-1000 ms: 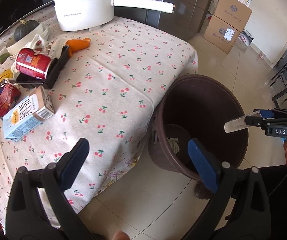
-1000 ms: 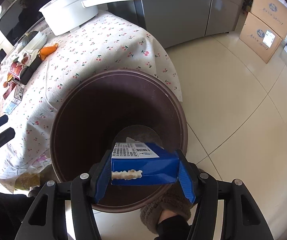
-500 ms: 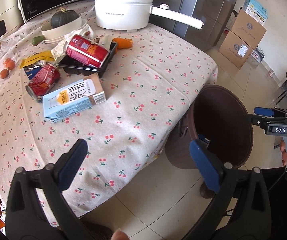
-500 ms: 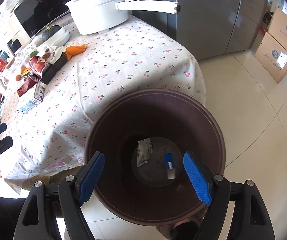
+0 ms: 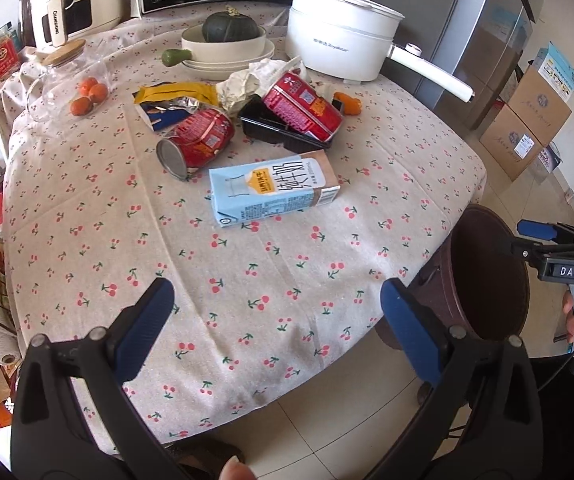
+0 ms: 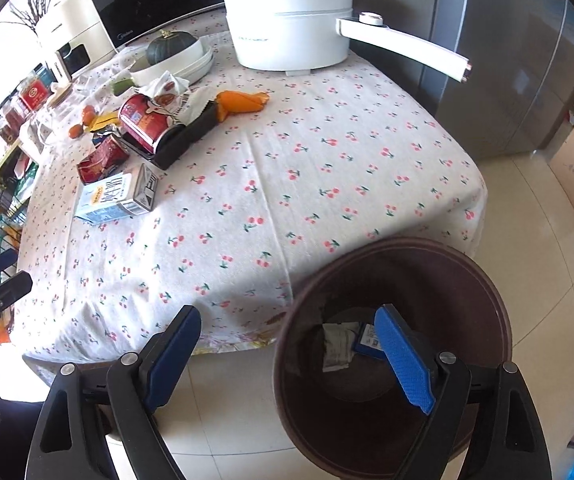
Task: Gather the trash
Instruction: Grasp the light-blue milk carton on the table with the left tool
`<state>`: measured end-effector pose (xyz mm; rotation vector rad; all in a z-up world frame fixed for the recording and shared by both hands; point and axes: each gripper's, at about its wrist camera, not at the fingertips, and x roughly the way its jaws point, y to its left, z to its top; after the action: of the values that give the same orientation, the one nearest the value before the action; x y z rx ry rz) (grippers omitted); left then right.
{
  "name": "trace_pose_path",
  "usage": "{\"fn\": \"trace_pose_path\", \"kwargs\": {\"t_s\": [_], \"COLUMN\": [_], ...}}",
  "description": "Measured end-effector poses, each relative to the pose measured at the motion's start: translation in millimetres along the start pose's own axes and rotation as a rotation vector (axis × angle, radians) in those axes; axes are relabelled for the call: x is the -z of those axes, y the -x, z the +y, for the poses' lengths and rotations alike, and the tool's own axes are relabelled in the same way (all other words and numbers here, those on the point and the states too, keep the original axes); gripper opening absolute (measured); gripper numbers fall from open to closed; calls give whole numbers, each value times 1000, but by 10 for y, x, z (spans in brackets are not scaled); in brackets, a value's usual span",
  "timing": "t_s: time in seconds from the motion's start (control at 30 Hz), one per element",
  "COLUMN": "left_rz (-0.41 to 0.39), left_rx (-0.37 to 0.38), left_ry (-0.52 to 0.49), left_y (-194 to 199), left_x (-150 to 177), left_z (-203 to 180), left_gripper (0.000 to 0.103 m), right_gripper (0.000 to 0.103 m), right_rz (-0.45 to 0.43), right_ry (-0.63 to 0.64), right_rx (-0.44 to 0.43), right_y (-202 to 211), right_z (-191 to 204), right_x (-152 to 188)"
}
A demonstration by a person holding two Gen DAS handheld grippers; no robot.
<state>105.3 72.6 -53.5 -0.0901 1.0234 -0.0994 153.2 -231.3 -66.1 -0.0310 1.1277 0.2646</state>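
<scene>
A brown trash bin (image 6: 395,344) stands on the floor by the table corner; a blue box (image 6: 365,340) and a white wrapper (image 6: 337,346) lie inside it. On the cherry tablecloth (image 5: 247,272) lie a light blue milk carton (image 5: 271,190), two red cans (image 5: 199,136) (image 5: 303,106), a black tray (image 5: 283,132), a yellow packet (image 5: 175,94) and crumpled paper (image 5: 247,80). My left gripper (image 5: 275,328) is open and empty over the table's near edge. My right gripper (image 6: 287,356) is open and empty above the bin's rim; it also shows in the left wrist view (image 5: 539,232).
A white pot (image 5: 343,42) with a long handle stands at the table's back, beside a bowl holding a green squash (image 5: 229,28). A glass jar (image 5: 67,80) with oranges lies at left. Cardboard boxes (image 5: 527,120) stand on the floor at right. A fridge (image 6: 507,60) is behind the table.
My right gripper opened and dropped the blue box into the bin, then swung toward the table. My left gripper turned from the bin to face the trash on the table.
</scene>
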Motion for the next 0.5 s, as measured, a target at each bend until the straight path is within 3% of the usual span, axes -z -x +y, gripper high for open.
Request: {"fn": "trace_pose_path", "kwargs": {"t_s": [0.5], "left_rz": [72], "left_rx": [-96], "left_ry": [158], "left_y": [-51], "left_x": [15], "left_z": [787], "left_gripper": [103], "right_gripper": [94], "right_rz": [-4], "right_ry": [71], "right_rx": [-72], "right_y": [-326], "right_z": [881], "right_x": [-425]}}
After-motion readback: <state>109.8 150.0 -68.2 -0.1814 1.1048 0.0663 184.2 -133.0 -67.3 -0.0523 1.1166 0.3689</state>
